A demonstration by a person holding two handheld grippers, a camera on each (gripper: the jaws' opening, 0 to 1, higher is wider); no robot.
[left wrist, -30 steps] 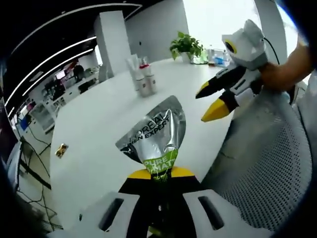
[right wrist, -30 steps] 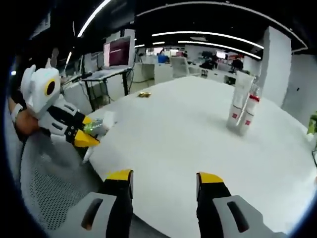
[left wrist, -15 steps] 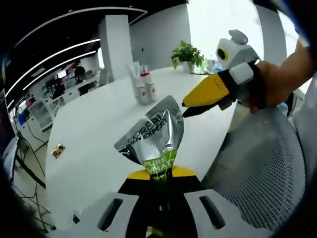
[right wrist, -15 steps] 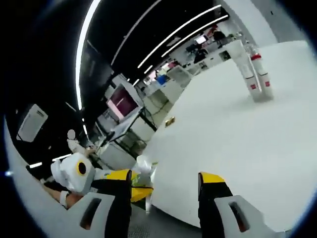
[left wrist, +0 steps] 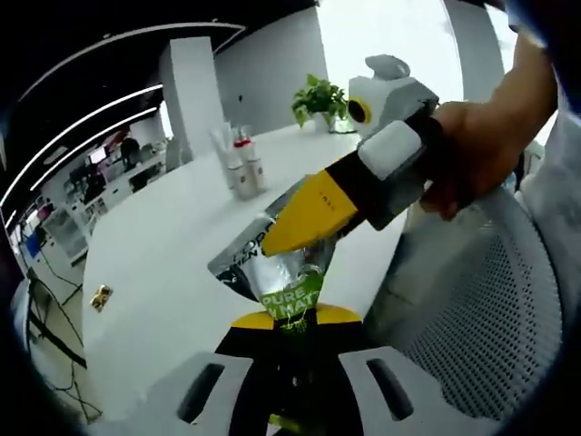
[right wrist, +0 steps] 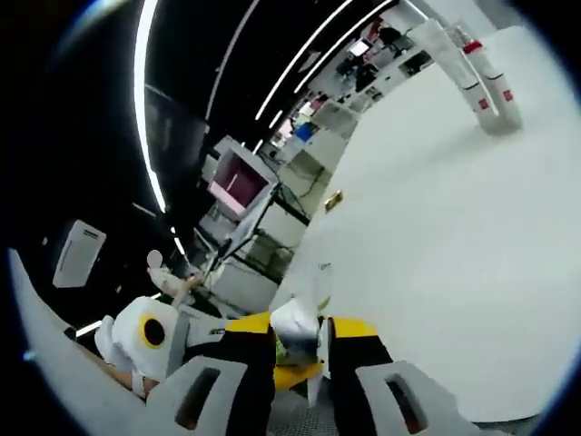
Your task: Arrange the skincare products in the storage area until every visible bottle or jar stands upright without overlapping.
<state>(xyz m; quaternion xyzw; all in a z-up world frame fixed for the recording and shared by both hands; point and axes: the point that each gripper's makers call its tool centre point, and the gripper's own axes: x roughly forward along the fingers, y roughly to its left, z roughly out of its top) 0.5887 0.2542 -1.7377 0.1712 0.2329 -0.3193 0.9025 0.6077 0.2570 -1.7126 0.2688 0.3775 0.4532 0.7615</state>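
The left claw [left wrist: 292,320] was clamped on the green end of a silver L'Oreal tube [left wrist: 277,263], held in the air above the near edge of the white surface [left wrist: 172,245]. The tube's long axis ran away from the claw, its flat crimped end pointing toward the standing bottles [left wrist: 238,163] well across the surface. The right claw [left wrist: 300,225] reached in from the right, its yellow tips closed on that crimped end. In the right gripper view, the right claw [right wrist: 298,334] pinched the tube [right wrist: 296,325].
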